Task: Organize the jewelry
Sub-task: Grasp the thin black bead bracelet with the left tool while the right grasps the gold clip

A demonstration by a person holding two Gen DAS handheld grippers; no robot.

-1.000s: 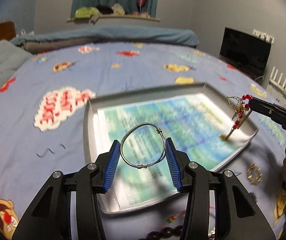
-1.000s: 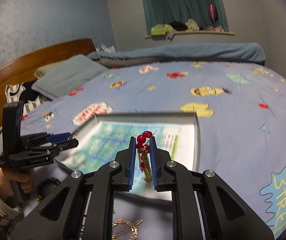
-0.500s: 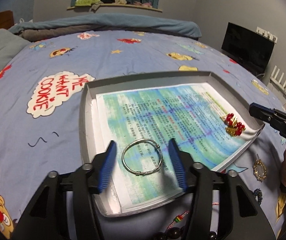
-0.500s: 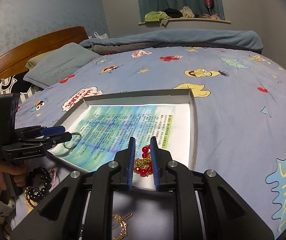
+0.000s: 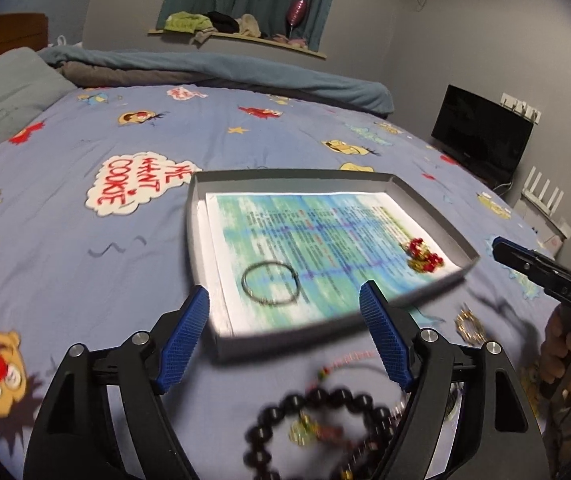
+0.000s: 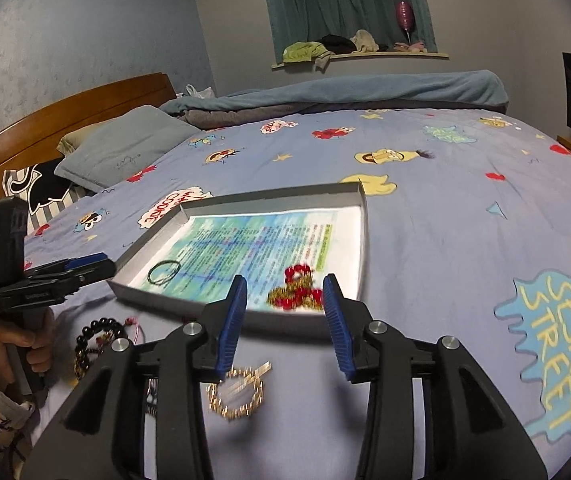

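Note:
A shallow grey tray [image 5: 195, 240] [image 6: 359, 194] lined with a printed sheet lies on the bed. A thin silver bangle [image 5: 270, 283] [image 6: 164, 271] rests flat in it, free of my left gripper [image 5: 285, 312], whose jaws are opening and hold nothing. A gold and red beaded piece [image 5: 422, 255] [image 6: 296, 292] lies at the tray's other side. My right gripper [image 6: 284, 298] is just short of it, jaws opening, pads clear of it. A black bead bracelet [image 5: 317, 420] [image 6: 97, 338] and a gold round brooch [image 6: 237, 394] [image 5: 469, 326] lie on the bedspread before the tray.
The blue cartoon-print bedspread [image 6: 465, 208] stretches around the tray. A grey pillow [image 6: 125, 148] and wooden headboard [image 6: 57, 120] are at the left, a rolled blue duvet [image 5: 225, 76] at the far edge. A black screen [image 5: 481, 136] stands beside the bed. A hand [image 6: 25, 340] holds the left gripper.
Both grippers let go of their pieces in the tray, opened wider and drew back toward the near edge. The bangle and the beaded piece now lie flat on the printed sheet.

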